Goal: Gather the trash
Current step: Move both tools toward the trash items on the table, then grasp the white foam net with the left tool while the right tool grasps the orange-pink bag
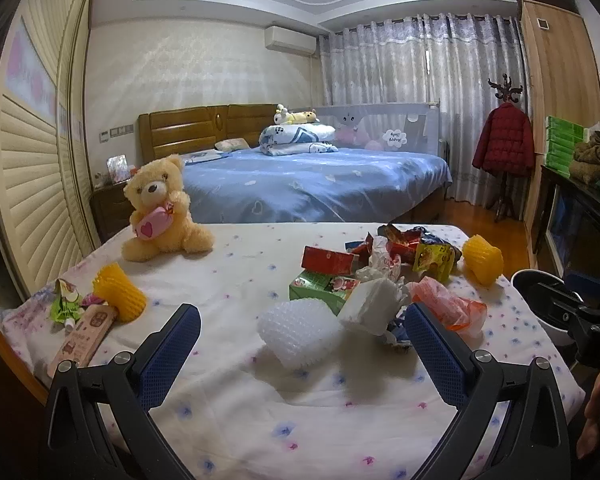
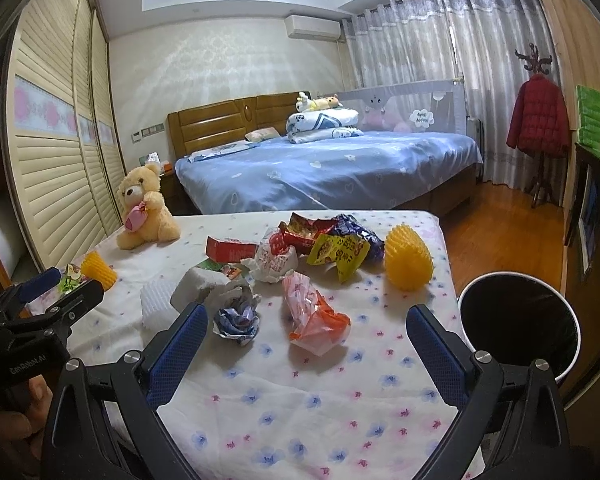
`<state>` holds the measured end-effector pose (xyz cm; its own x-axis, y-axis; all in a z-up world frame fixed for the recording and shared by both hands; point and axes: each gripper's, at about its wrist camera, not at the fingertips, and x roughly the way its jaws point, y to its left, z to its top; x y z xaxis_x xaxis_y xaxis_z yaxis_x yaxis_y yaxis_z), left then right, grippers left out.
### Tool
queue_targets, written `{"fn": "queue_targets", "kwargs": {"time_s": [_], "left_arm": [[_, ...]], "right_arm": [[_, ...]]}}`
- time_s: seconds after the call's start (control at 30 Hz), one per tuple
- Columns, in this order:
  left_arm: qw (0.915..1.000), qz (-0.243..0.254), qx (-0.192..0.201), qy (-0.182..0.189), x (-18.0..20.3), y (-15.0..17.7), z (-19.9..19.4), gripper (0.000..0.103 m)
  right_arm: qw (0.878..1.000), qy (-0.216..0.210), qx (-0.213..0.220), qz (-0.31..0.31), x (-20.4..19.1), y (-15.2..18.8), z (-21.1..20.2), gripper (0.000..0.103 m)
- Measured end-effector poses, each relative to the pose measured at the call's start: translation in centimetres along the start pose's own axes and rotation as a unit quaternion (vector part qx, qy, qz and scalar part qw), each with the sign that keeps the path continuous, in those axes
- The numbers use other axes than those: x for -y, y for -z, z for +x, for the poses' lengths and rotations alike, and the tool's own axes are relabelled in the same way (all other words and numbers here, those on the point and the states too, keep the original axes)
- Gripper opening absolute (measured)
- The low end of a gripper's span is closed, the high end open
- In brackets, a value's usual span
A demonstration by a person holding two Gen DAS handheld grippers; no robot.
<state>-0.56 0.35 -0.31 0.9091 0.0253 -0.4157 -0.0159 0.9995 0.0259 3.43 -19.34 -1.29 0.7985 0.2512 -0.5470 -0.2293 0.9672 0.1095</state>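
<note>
Trash lies scattered on a table with a flowered cloth (image 1: pixel 235 420). In the left wrist view my left gripper (image 1: pixel 300 320) is open, with a white foam net (image 1: pixel 297 330) between its fingers just ahead. Behind it lie crumpled white paper (image 1: pixel 374 304), a green box (image 1: pixel 320 286), a red box (image 1: pixel 328 260) and snack wrappers (image 1: pixel 428 252). In the right wrist view my right gripper (image 2: pixel 306 320) is open above an orange-and-white plastic wrapper (image 2: pixel 314 314) and a crumpled foil ball (image 2: pixel 237 320). A black-lined bin (image 2: pixel 518 326) stands to the table's right.
A teddy bear (image 1: pixel 159 210) sits at the table's far left. Yellow foam nets (image 1: pixel 117 292) (image 2: pixel 408 260) lie at both sides. A pink tube and green wrapper (image 1: pixel 81 330) lie near the left edge. A blue bed (image 1: pixel 312 180), a wardrobe and a coat stand are behind.
</note>
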Motion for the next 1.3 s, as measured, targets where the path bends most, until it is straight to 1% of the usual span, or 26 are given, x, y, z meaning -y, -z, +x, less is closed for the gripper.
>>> {"fn": "queue_targets", "kwargs": {"time_s": [0.23,0.37,0.53,0.63,0.73,0.77,0.8,0.83,0.9,0.93,0.97,1.0,1.03,1.07,1.1,1.13,1.17,1.2,1.3], "left_arm": [[0.9996,-0.004,-0.029,-0.001,-0.9,0.4,1.9,0.102],[0.9981,-0.014,-0.059,-0.001,-1.9,0.4,3.9,0.102],[0.9942,-0.024,-0.105,0.001,-3.0,0.3,7.2,0.102],[0.9912,-0.038,-0.126,0.005,-3.7,0.0,9.3,0.102],[0.9877,-0.051,-0.147,0.017,-4.2,-0.3,11.6,0.099],[0.9865,-0.052,-0.154,0.021,-4.2,-0.3,12.3,0.096],[0.9853,-0.054,-0.160,0.025,-4.3,-0.4,12.8,0.091],[0.9844,-0.056,-0.164,0.029,-4.3,-0.4,13.2,0.088],[0.9817,-0.064,-0.174,0.041,-4.4,-0.4,14.1,0.076],[0.9801,-0.070,-0.179,0.048,-4.5,-0.4,14.6,0.073],[0.9787,-0.074,-0.184,0.053,-4.6,-0.4,15.0,0.065],[0.9777,-0.076,-0.187,0.058,-4.7,-0.2,15.4,0.054],[0.9772,-0.077,-0.188,0.061,-4.9,-0.1,15.7,0.048],[0.9760,-0.078,-0.192,0.065,-4.9,-0.1,16.1,0.031],[0.9751,-0.078,-0.197,0.068,-4.8,0.0,16.4,0.023],[0.9746,-0.076,-0.199,0.070,-4.8,0.0,16.7,0.023],[0.9749,-0.076,-0.197,0.070,-4.8,0.0,16.7,0.020],[0.9756,-0.075,-0.194,0.069,-4.8,-0.1,16.7,0.018],[0.9795,-0.071,-0.176,0.066,-4.8,-0.6,16.0,0.016]], "right_arm": [[0.999,-0.002,-0.035,0.013,0.4,0.4,1.8,0.100],[0.998,-0.008,-0.062,0.010,0.3,0.5,3.2,0.100],[0.995,-0.007,-0.100,0.009,0.4,0.8,5.8,0.099],[0.993,-0.006,-0.117,0.013,0.7,0.9,7.0,0.092],[0.991,-0.007,-0.135,0.020,1.1,1.0,8.5,0.088],[0.990,-0.007,-0.141,0.023,1.3,1.0,8.9,0.084],[0.989,-0.008,-0.148,0.026,1.5,1.1,9.4,0.082],[0.988,-0.007,-0.154,0.028,1.6,1.1,9.9,0.081],[0.986,-0.008,-0.163,0.033,1.9,1.1,10.7,0.075],[0.985,-0.009,-0.167,0.035,2.0,1.1,11.0,0.073],[0.985,-0.010,-0.171,0.037,2.1,1.2,11.2,0.064],[0.983,-0.012,-0.176,0.038,2.2,1.3,11.6,0.054],[0.983,-0.013,-0.181,0.040,2.3,1.4,11.8,0.052],[0.983,-0.015,-0.180,0.043,2.3,1.4,11.8,0.050],[0.983,-0.016,-0.177,0.043,2.4,1.4,11.8,0.047],[0.984,-0.016,-0.175,0.042,2.4,1.4,11.7,0.046],[0.984,-0.016,-0.173,0.041,2.4,1.4,11.4,0.041],[0.984,-0.017,-0.172,0.040,2.5,1.4,11.4,0.039],[0.985,-0.018,-0.167,0.042,2.7,1.4,10.8,0.038]]}}
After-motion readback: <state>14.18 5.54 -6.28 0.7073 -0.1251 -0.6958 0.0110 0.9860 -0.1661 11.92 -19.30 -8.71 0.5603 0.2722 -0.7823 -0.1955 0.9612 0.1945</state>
